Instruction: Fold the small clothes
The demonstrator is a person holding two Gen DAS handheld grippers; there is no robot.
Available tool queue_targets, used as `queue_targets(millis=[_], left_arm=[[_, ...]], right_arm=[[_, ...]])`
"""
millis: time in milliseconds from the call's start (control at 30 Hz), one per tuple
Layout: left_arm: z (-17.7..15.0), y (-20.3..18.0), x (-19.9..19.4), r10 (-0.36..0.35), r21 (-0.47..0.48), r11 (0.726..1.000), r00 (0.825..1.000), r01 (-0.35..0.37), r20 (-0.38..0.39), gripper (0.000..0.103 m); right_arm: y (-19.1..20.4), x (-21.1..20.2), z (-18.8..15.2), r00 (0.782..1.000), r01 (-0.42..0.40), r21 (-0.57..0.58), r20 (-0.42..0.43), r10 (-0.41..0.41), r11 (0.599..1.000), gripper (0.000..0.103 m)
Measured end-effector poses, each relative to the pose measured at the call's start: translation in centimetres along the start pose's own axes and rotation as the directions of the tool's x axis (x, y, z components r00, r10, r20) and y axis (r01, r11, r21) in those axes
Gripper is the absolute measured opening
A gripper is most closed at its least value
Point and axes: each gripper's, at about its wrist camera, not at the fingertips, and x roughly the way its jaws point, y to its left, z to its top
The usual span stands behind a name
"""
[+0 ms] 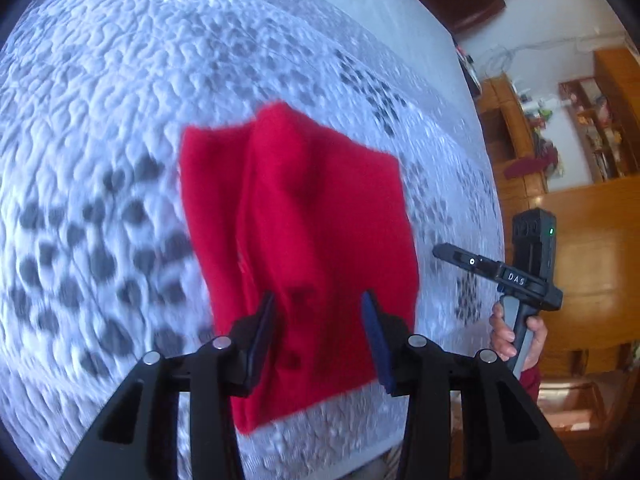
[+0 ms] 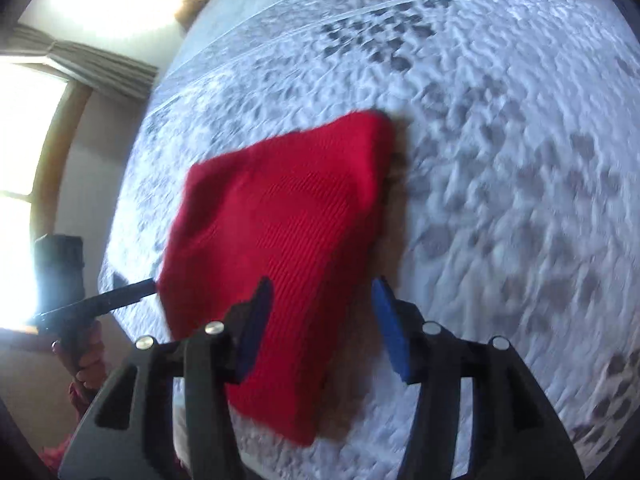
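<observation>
2 tools hover with fingers spread, gripping nothing: the left tool (image 1: 318, 320) and right tool (image 2: 322, 312) both sit just above the folded red garment (image 1: 304, 216), which lies flat on the bed's white-and-grey quilt (image 1: 120, 120).

The right gripper (image 1: 440, 251) carries a small label reading "DAS".

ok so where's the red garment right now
The red garment lies folded on the white quilted bedspread, near its front edge, centred in both wrist views; both grippers, left gripper and right gripper, are open above it.
</observation>
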Motion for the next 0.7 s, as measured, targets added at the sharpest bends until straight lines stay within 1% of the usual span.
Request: queue_targets(millis=[100, 167, 200, 300, 333, 367, 400, 433, 500, 600, 633, 667, 700], left_arm=[[-2.1, -1.5, 1.8, 0.015, 0.030, 0.999, 0.998, -0.013, -0.054, 0.044], [-2.6, -1.7, 2.9, 0.041, 0.039, 0.999, 0.997, -0.038, -0.071, 0.044], [-2.8, -1.3, 3.6, 0.054, 0.022, 0.998, 0.995, -0.052, -0.082, 0.044], [-3.1, -0.5, 4.6, -0.003, -0.029, 1.000, 0.993, -0.001, -0.116, 0.043], [-3.1, -0.3, 4.7, -0.001, -0.037, 0.999, 0.993, -0.003, -0.115, 0.041], [-3.1, -0.1, 4.8, -0.006, -0.043, 0.999, 0.994, 0.001, -0.112, 0.025], [-3.2, 0.0, 4.8, -0.023, -0.051, 0.999, 0.993, 0.017, -0.114, 0.017], [-3.2, 0.2, 4.9, -0.026, -0.062, 0.998, 0.993, 0.019, -0.115, 0.012], [-3.2, 0.9, 4.7, -0.003, -0.093, 0.996, 0.994, -0.007, -0.110, 0.012], [-3.6, 1.5, 3.7, -0.021, -0.099, 0.995, 0.994, 0.011, -0.108, 0.015], [-3.8, 1.5, 3.5, -0.013, -0.087, 0.996, 0.995, 0.004, -0.104, 0.020], [-4.0, 1.3, 3.3, 0.002, -0.073, 0.997, 0.995, -0.009, -0.102, 0.029], [-4.1, 1.2, 3.3, 0.005, -0.061, 0.998, 0.995, -0.011, -0.103, 0.034]], right_arm=[[1.2, 0.0, -2.6, 1.000, 0.002, -0.025, -0.013, -0.002, 1.000, 0.052], [1.9, 0.1, -4.0, 1.000, 0.009, -0.037, -0.018, -0.010, 0.999, 0.052], [2.2, 0.1, -4.5, 1.000, 0.008, -0.043, -0.023, -0.009, 0.999, 0.052], [3.1, 0.1, -5.9, 0.999, 0.011, -0.064, -0.038, -0.013, 0.998, 0.052], [3.2, 0.0, -6.2, 0.999, 0.016, -0.071, -0.044, -0.019, 0.997, 0.052], [3.3, 0.1, -6.5, 0.999, 0.018, -0.075, -0.047, -0.021, 0.997, 0.052], [3.6, 0.0, -6.9, 0.999, 0.016, -0.080, -0.050, -0.020, 0.997, 0.052], [3.6, 0.0, -7.3, 0.998, 0.011, -0.083, -0.054, -0.015, 0.997, 0.052], [3.8, -0.1, -7.9, 0.998, 0.005, -0.092, -0.057, -0.011, 0.996, 0.052], [4.2, -0.1, -8.8, 0.998, 0.026, -0.114, -0.050, -0.032, 0.993, 0.056], [4.3, -0.2, -9.0, 0.998, 0.024, -0.116, -0.052, -0.031, 0.993, 0.056], [4.2, -0.1, -9.2, 0.998, 0.022, -0.116, -0.054, -0.028, 0.993, 0.056], [4.3, -0.1, -9.2, 0.998, 0.019, -0.115, -0.055, -0.025, 0.993, 0.056]])
